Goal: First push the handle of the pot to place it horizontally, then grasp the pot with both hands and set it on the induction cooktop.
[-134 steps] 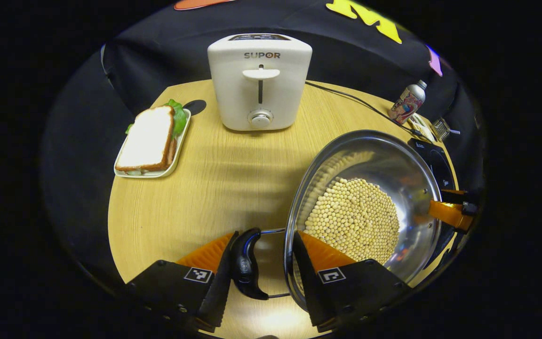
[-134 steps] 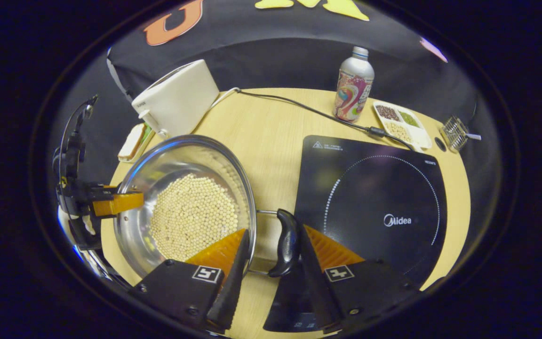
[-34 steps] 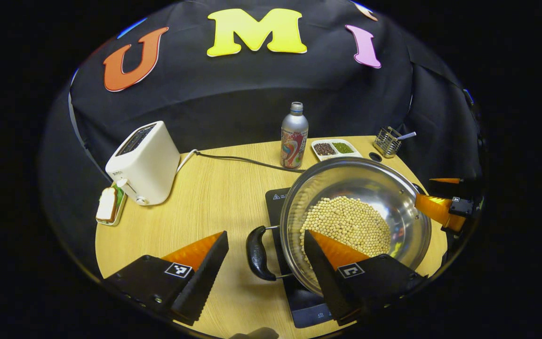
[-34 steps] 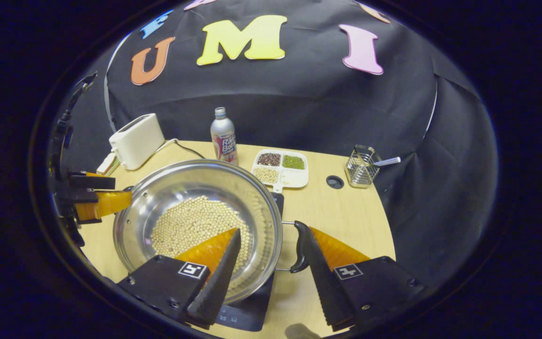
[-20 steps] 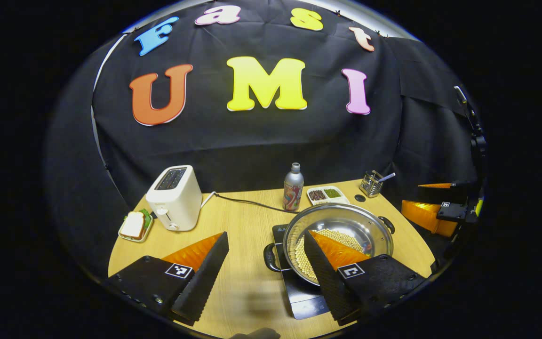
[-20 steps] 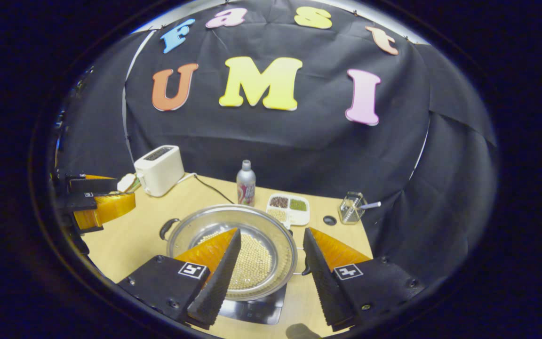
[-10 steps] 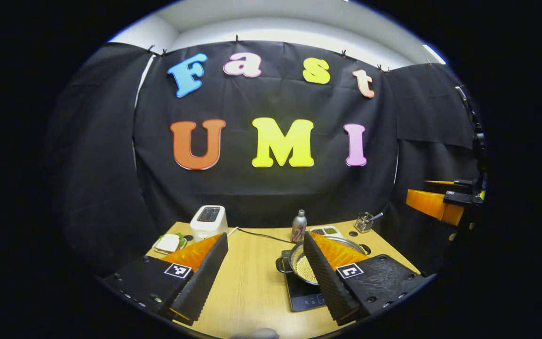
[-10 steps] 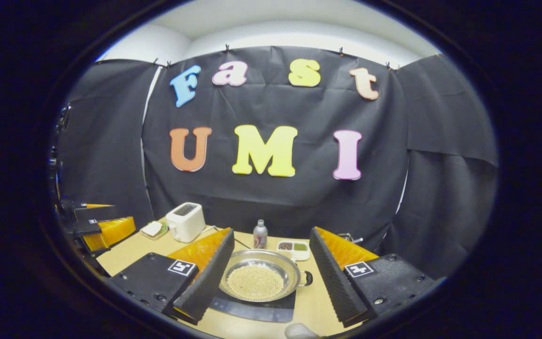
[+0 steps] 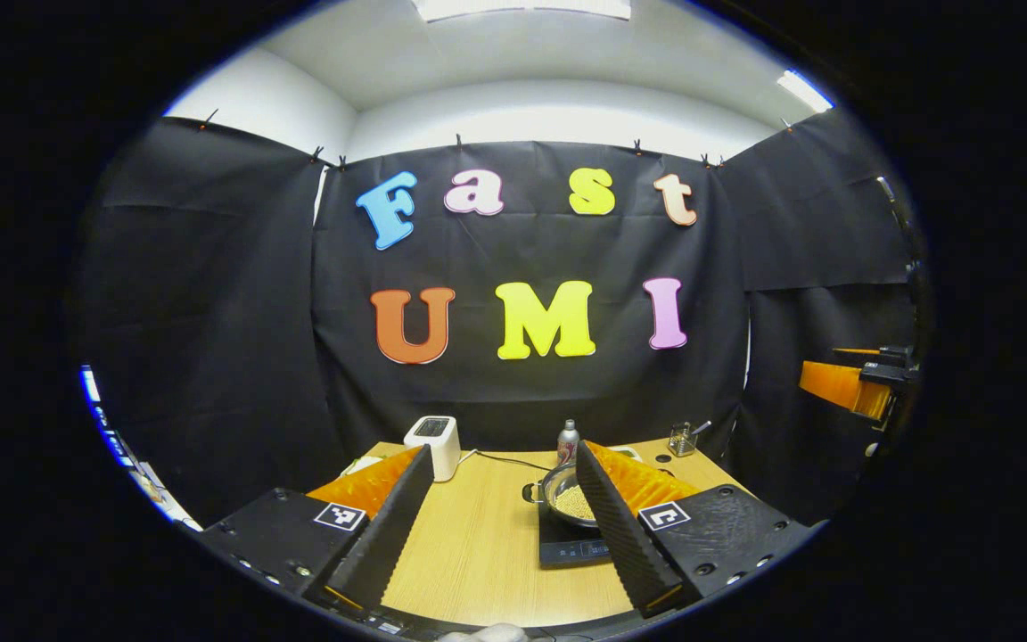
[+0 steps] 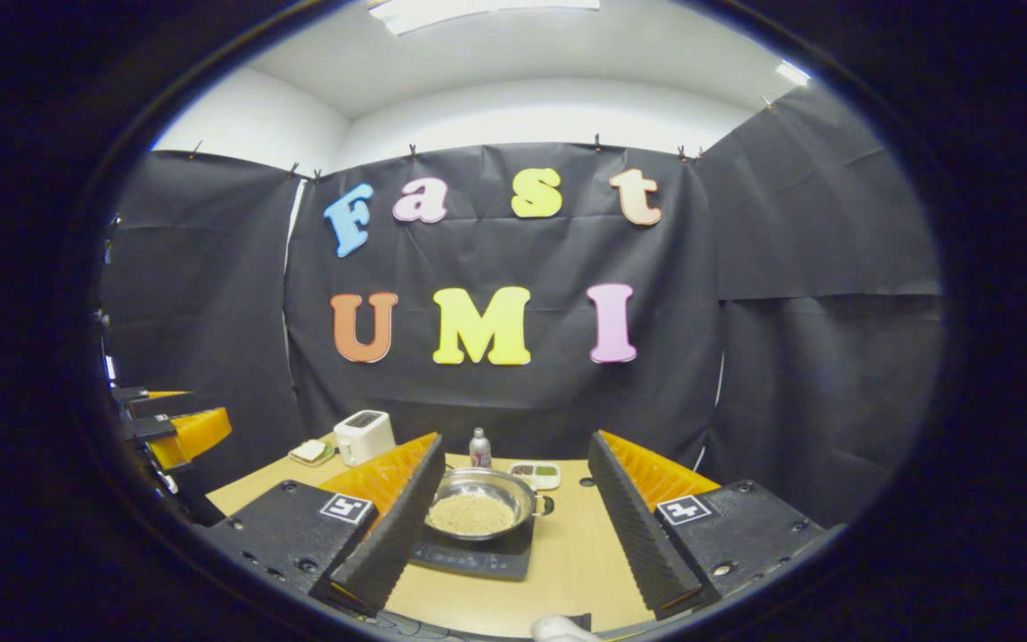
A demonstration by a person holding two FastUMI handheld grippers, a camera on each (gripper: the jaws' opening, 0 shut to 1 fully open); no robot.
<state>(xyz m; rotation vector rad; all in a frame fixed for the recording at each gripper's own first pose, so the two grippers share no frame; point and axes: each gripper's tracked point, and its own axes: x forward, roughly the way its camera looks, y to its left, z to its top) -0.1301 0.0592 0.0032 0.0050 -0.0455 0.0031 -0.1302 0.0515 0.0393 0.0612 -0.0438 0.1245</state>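
Note:
The steel pot full of pale beans sits on the black induction cooktop, far ahead on the wooden table. In the left gripper view the pot and the cooktop show small between my fingers. My left gripper is open, holds nothing and is pulled well back from the table. My right gripper is open too, just as far back. Each gripper appears at the other view's edge: the right gripper and the left gripper.
On the round wooden table stand a white toaster, a sandwich plate, a drink bottle and a divided tray of beans. A wire utensil holder is at the far right edge.
Both grippers let go of the pot's handles after setting it on the cooktop. They have drawn back and up, away from the table, so the pot looks much smaller.

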